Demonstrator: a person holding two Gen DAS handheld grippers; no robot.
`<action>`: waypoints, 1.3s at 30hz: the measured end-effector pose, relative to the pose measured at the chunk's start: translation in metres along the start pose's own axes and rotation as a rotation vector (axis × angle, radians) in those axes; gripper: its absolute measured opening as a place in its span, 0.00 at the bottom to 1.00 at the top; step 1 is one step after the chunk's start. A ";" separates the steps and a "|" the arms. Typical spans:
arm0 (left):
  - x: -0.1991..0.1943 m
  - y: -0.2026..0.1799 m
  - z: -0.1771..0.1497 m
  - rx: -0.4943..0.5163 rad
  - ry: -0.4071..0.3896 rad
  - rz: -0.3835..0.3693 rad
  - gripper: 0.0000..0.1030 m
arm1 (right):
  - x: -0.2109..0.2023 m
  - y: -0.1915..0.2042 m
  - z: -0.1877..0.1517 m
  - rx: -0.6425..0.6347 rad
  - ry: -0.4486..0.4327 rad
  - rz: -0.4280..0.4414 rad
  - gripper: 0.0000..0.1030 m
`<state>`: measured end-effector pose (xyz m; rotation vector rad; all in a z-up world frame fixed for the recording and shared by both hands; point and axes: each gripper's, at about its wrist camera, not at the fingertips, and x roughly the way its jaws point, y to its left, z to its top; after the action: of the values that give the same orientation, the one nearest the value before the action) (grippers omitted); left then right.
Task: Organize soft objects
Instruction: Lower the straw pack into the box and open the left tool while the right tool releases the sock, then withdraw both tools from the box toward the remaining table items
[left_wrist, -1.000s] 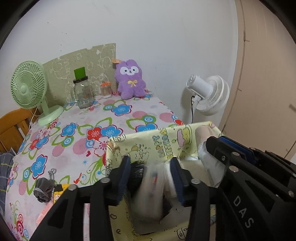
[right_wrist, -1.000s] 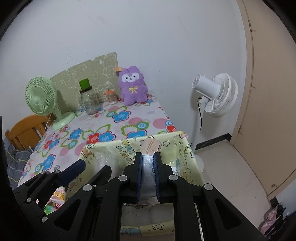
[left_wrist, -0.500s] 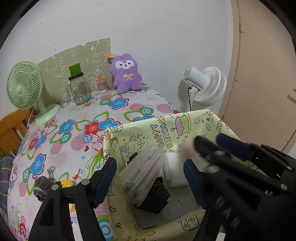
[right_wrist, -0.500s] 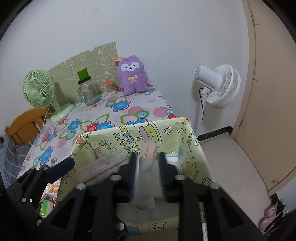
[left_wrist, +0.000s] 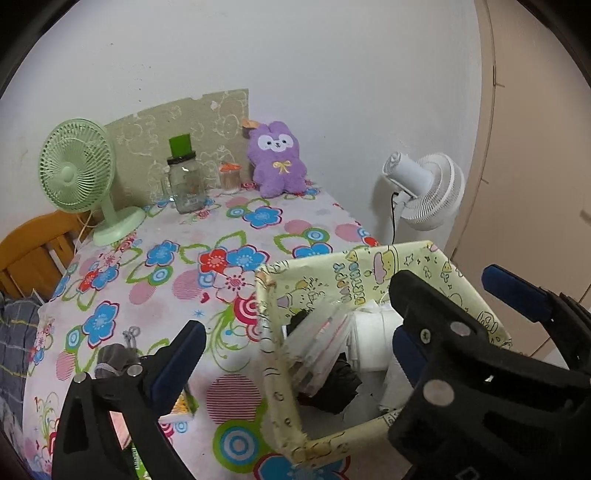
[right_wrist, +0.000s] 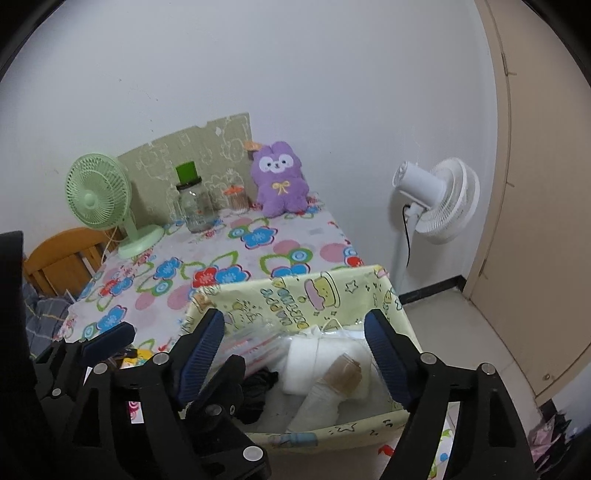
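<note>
A yellow cartoon-print box stands at the table's near right corner. Inside it lie a clear packet of red-striped items, a white rolled cloth, a tan-topped wrapped bundle and a black cloth. My left gripper hovers over the box's left wall. Its jaws are opening wide and nothing is between the pads. My right gripper hangs above the box's contents, jaws also opening, touching nothing. A grey cloth lies on the table left of the box.
A purple plush, a glass jar, a small orange-lidded pot and a green desk fan line the table's far edge by the wall. A white floor fan stands right of the table. A wooden chair is at the left.
Both grippers went from shut to wide open. The left let go of the clear packet and the right let go of the wrapped bundle; both now lie in the box. Both hands drew back slightly.
</note>
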<state>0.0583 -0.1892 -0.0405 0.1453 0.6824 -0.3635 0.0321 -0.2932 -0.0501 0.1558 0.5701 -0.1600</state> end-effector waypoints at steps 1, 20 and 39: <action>-0.003 0.001 0.000 -0.001 -0.006 0.000 1.00 | -0.004 0.002 0.001 -0.004 -0.007 -0.003 0.81; -0.066 0.037 -0.005 -0.026 -0.099 0.042 1.00 | -0.057 0.047 0.006 -0.046 -0.098 0.005 0.94; -0.090 0.081 -0.021 -0.060 -0.158 0.096 1.00 | -0.076 0.099 -0.003 -0.110 -0.140 0.017 0.94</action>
<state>0.0119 -0.0834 0.0024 0.0910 0.5272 -0.2587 -0.0133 -0.1882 -0.0014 0.0417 0.4369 -0.1218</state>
